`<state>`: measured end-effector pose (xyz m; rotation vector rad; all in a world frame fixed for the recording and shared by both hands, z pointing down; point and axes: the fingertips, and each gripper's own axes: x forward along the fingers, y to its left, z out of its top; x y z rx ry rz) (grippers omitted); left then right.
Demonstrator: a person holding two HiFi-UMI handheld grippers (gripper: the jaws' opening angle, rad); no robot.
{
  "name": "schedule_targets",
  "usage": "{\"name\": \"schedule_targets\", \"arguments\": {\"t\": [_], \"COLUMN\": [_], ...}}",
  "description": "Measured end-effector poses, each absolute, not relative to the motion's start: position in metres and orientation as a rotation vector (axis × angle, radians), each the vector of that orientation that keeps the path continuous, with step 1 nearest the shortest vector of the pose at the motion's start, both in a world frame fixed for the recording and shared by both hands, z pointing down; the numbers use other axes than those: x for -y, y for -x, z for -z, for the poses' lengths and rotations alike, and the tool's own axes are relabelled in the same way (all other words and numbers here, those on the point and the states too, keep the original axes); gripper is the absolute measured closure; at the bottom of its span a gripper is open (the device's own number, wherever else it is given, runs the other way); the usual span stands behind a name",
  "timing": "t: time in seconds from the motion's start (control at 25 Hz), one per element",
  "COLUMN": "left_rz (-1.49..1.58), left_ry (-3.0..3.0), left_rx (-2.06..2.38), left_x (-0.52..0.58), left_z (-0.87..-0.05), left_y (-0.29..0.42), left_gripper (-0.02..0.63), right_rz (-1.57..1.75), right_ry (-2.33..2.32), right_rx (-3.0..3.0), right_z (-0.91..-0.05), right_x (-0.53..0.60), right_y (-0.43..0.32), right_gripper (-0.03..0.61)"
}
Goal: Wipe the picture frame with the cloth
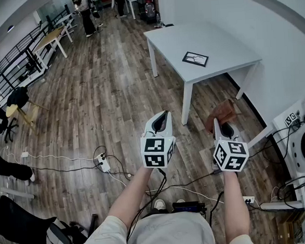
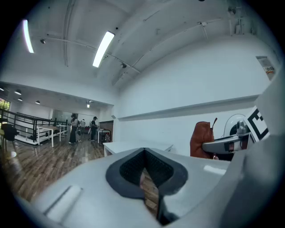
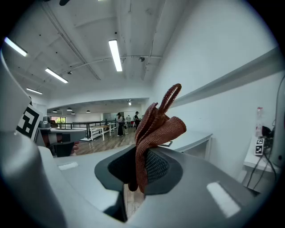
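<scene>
Cloth (image 3: pixel 156 128): rust-brown ribbed knit, folded into a bunch with a loop at its top, standing up out of the jaws.
Right gripper (image 3: pixel 138 165): jaws pinching the lower part of the cloth.
Left gripper (image 2: pixel 143 171): jaws pressed together, nothing between them.
Picture frame (image 1: pixel 195 59): small, dark-edged with a pale middle, lying flat on the table, well apart from both grippers.
Table (image 1: pixel 219 38): white, beside the wall.
</scene>
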<state>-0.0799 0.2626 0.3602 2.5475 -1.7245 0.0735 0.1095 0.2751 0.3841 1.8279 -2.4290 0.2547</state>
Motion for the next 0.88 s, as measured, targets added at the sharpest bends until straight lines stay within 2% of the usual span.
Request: {"name": "schedule_targets", "arguments": {"t": [0.88], "left_rz": [-0.096], "left_ry": [-2.553], "left_rx": [1.755], "left_x": [-0.255], "left_z": [-0.361], "left_y": [0.048], "left_gripper": [0.614], "right_rz": [-0.262], "right_ry": [-1.843], "right_rx": [2.465], "right_z": [-0.385], "right_x": [-0.265], "right_y": [-0.140], "right_gripper": [0.500]}}
